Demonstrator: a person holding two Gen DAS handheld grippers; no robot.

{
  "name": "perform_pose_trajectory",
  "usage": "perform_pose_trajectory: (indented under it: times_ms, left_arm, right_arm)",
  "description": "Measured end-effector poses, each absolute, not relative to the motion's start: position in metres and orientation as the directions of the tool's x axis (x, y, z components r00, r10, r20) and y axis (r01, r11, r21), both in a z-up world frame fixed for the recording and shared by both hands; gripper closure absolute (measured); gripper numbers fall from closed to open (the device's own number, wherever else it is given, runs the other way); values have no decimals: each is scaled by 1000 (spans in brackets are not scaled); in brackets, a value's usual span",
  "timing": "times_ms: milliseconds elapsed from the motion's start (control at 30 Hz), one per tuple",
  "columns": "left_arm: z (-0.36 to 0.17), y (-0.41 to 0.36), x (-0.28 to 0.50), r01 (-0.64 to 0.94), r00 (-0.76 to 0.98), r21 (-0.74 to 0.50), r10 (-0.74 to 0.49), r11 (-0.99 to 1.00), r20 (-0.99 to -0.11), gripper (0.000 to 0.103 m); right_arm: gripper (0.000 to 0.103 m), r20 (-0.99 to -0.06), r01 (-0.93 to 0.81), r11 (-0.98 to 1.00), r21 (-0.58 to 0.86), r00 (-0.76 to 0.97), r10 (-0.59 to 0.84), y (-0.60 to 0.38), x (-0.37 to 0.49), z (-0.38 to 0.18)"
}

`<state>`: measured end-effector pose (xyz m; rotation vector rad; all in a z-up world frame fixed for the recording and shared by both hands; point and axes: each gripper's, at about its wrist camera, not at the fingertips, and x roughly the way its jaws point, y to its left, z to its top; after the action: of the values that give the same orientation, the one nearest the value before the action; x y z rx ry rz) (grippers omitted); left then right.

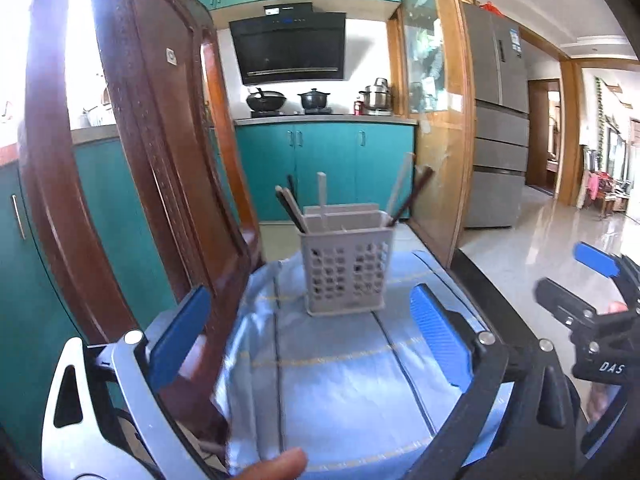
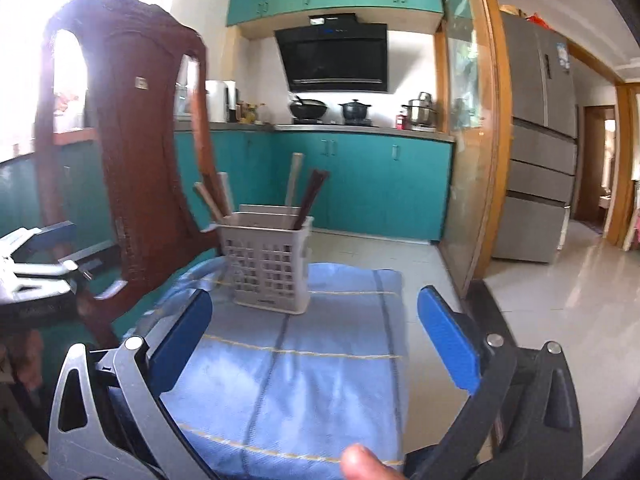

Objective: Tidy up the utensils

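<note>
A white perforated utensil basket (image 1: pixel 346 276) stands upright on a blue cloth (image 1: pixel 340 380). Several chopsticks (image 1: pixel 400 196), pale and dark brown, stick up out of it. It also shows in the right wrist view (image 2: pixel 272 264) with chopsticks (image 2: pixel 308 196) leaning to both sides. My left gripper (image 1: pixel 312 328) is open and empty, just short of the basket. My right gripper (image 2: pixel 316 332) is open and empty, a little behind and right of the basket; it also shows at the right edge of the left wrist view (image 1: pixel 580 280).
A carved dark wooden chair back (image 1: pixel 132 160) rises close on the left, beside the cloth (image 2: pixel 304 360). Teal kitchen cabinets (image 1: pixel 324 168), a stove with pots (image 1: pixel 288 100) and a grey fridge (image 1: pixel 500 120) stand behind. Tiled floor lies to the right.
</note>
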<state>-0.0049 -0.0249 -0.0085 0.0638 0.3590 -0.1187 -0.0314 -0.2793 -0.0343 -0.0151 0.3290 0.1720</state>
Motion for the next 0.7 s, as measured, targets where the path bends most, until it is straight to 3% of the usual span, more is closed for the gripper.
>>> perform_pose_trajectory:
  times_ms: [400, 700]
  left_arm:
    - [-3, -30, -61, 112, 950, 67, -87, 991, -301, 4]
    - [9, -30, -86, 87, 960, 89, -60, 992, -274, 4]
  right_arm:
    - [3, -233, -167, 977, -132, 963, 134, -249, -90, -37]
    - [3, -202, -130, 986, -106, 974, 106, -265, -114, -29]
